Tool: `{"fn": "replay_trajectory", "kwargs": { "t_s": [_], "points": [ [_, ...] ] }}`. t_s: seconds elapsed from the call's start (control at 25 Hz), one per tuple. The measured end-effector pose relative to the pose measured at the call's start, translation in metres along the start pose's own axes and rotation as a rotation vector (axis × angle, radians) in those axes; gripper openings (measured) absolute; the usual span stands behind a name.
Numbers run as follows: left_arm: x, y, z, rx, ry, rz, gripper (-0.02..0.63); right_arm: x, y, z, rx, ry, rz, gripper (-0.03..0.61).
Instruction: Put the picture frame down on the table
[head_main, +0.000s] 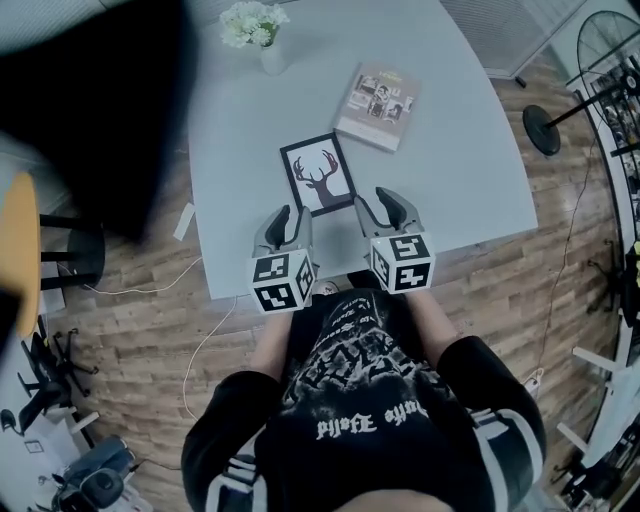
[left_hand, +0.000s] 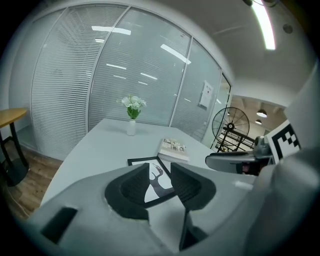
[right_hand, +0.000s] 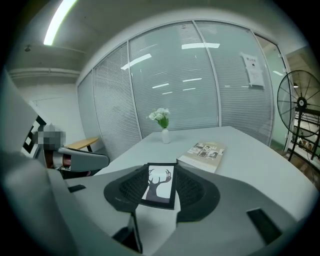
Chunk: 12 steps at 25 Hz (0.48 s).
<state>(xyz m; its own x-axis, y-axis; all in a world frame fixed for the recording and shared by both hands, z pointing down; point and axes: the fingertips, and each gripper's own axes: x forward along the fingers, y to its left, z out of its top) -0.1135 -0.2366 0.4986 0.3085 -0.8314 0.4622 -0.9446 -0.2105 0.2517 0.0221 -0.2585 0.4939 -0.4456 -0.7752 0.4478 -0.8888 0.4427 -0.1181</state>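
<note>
Grey table (head_main: 450, 150) bears the picture frame (head_main: 320, 175); wood floor (head_main: 130, 330), glass walls (right_hand: 200, 85) around.

a pale grey counter (head_main: 450, 170) stands on a wood-plank floor (head_main: 150, 330) before glass walls with blinds (left_hand: 140, 65), a strip light (left_hand: 265, 25) overhead, a pedestal fan (right_hand: 300, 102) nearby.

one picture frame (head_main: 319, 174), one book (head_main: 378, 106), one flower vase (head_main: 271, 55), one table (head_main: 455, 175), one fan (right_hand: 300, 103)
</note>
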Motion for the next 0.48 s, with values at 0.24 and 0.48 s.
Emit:
{"fn": "replay_trajectory", "kwargs": {
  "t_s": [0.24, 0.48],
  "points": [
    [-0.010, -0.005, 0.000, 0.009, -0.015, -0.040, 0.116, -0.012, 0.010, 0.001, -0.020, -0.025, -0.013, 0.129],
    [-0.014, -0.013, 0.001, 0.016, -0.028, -0.086, 0.040, -0.019, 0.016, 0.006, -0.025, -0.051, -0.017, 0.050]
  ]
}}
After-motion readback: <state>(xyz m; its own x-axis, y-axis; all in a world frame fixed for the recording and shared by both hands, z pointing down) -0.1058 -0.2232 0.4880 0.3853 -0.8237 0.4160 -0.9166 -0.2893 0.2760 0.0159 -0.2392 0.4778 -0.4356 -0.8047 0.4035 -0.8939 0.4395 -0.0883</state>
